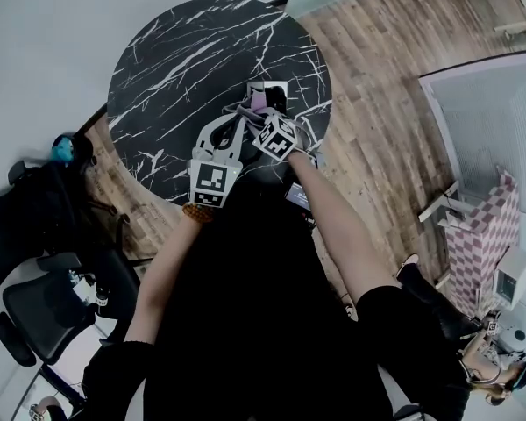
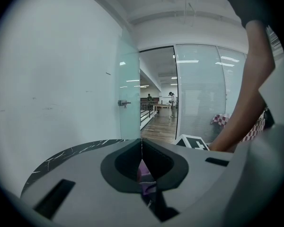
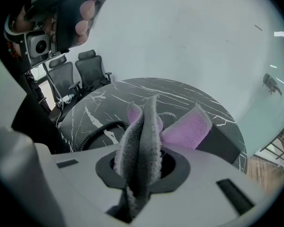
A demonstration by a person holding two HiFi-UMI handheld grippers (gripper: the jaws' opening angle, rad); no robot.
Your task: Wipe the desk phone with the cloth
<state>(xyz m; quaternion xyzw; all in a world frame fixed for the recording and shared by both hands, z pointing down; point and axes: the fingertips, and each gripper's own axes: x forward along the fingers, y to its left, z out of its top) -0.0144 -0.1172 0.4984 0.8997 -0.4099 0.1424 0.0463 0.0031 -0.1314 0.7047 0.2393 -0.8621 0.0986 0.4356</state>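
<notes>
Purple on one face and grey on the other, the cloth (image 3: 189, 126) is clamped between the jaws of the right gripper (image 3: 142, 150). Its folds stand bunched above the jaw tips and one flap is spread to the right. The jaws of the left gripper (image 2: 141, 148) are brought together, and a sliver of the same purple fabric appears to be pinched between them, though little of it can be seen. In the head view both grippers are held tip to tip over the near side of the round black marble table (image 1: 167, 68). The desk phone (image 3: 225, 143) is largely hidden there. In the right gripper view its dark body is seen on the table just behind the cloth, with its coiled cord (image 3: 97, 130) lying to the left. Black office chairs (image 3: 92, 70) are seen beyond the table.
</notes>
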